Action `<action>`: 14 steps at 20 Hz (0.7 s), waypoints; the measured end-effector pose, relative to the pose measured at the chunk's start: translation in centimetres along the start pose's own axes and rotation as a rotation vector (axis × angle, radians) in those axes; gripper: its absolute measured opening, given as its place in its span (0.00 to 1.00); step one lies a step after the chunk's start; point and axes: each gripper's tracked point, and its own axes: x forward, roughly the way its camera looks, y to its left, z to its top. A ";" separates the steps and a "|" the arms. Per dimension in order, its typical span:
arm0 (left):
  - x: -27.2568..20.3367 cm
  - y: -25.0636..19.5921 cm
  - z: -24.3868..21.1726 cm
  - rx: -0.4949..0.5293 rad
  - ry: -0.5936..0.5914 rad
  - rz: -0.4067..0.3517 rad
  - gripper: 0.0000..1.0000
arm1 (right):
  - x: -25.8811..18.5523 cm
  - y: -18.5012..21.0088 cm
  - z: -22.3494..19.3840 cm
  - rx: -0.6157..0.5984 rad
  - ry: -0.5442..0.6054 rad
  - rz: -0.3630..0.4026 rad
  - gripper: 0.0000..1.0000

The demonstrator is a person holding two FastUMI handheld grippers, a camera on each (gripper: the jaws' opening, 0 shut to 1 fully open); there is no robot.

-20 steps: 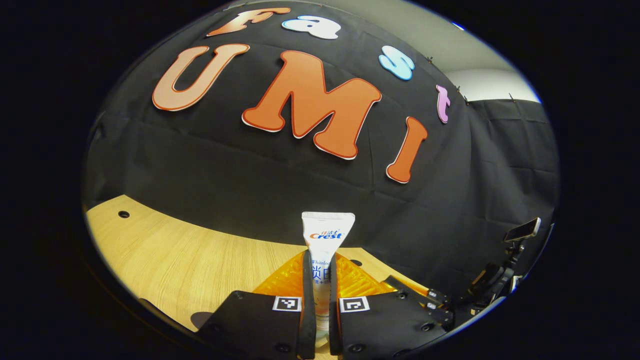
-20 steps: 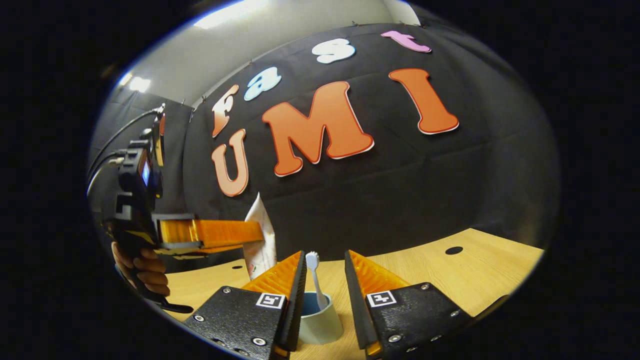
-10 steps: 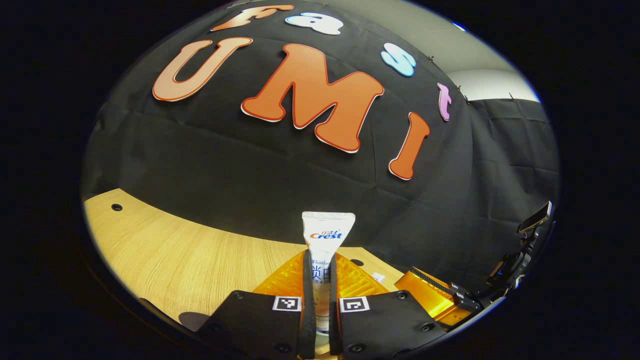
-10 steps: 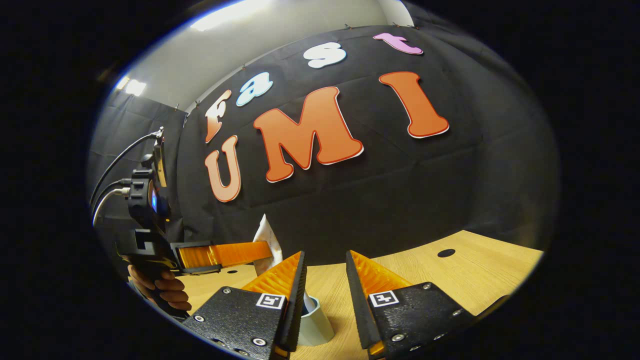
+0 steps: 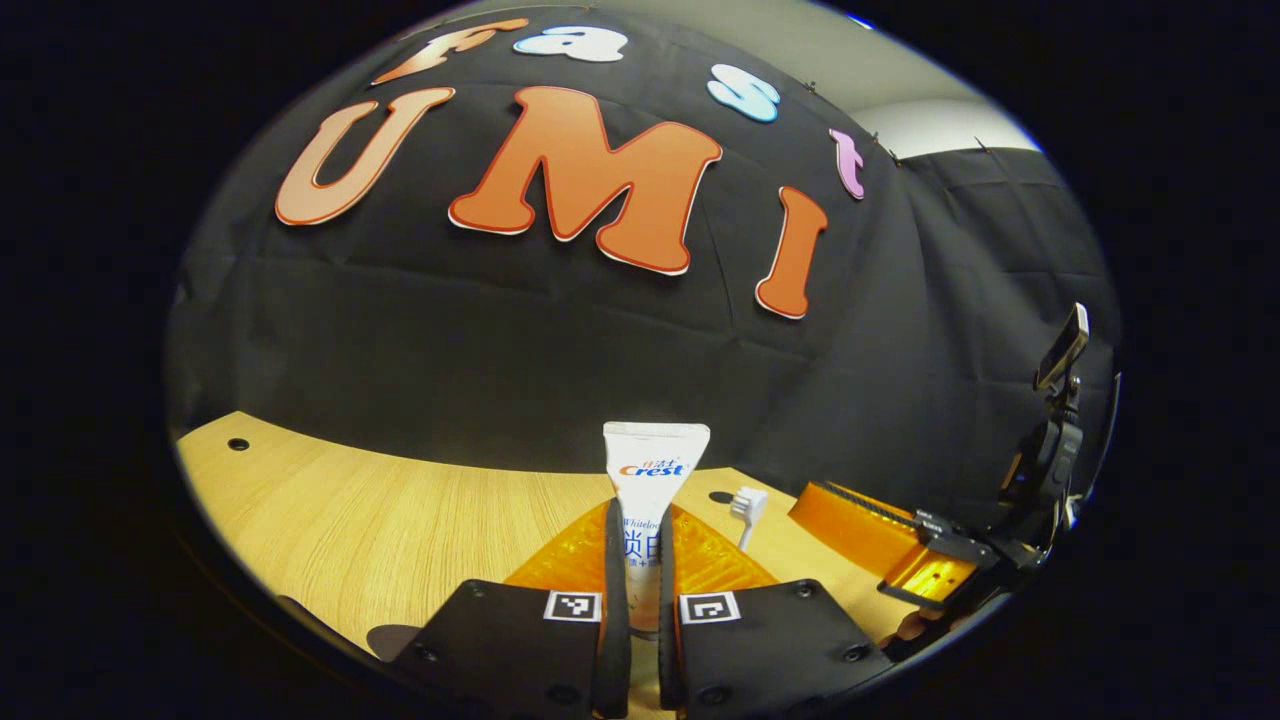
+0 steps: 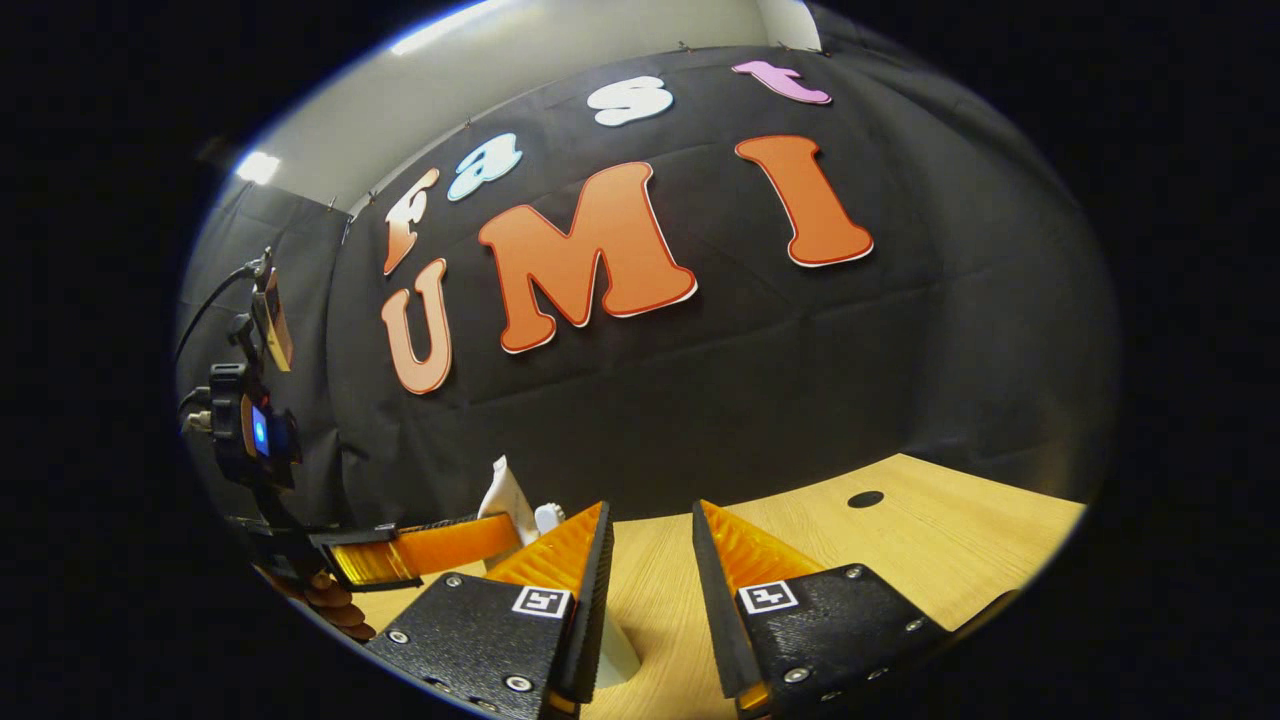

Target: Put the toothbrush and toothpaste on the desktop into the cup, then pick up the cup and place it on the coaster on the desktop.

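Here the left gripper's (image 5: 637, 560) fingers (image 5: 612, 600) pinch the upright toothpaste (image 5: 652, 480); right gripper's (image 6: 648, 560) gape.

In the right gripper view, the right gripper's near finger (image 6: 575, 600) is covering most of the cup (image 6: 620, 660) (just a pale sliver showing). The toothbrush (image 5: 745, 510) handle is disappearing behind the left gripper (image 5: 640, 560), whose fingers are hiding the toothpaste (image 5: 652, 480) tube's lower end.
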 end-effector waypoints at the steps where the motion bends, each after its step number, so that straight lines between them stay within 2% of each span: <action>1: -0.2 -0.1 -0.2 0.005 -0.004 -0.003 0.15 | 0.1 -0.3 -0.1 -0.009 0.002 -0.010 0.47; 9: -1.0 -0.6 -3.6 0.073 0.078 -0.030 0.18 | 0.1 -0.6 -0.3 -0.025 0.009 -0.030 0.47; 14: -1.5 -0.8 -4.3 0.059 0.106 -0.046 0.29 | 0.1 -0.5 -0.8 -0.039 0.020 -0.033 0.47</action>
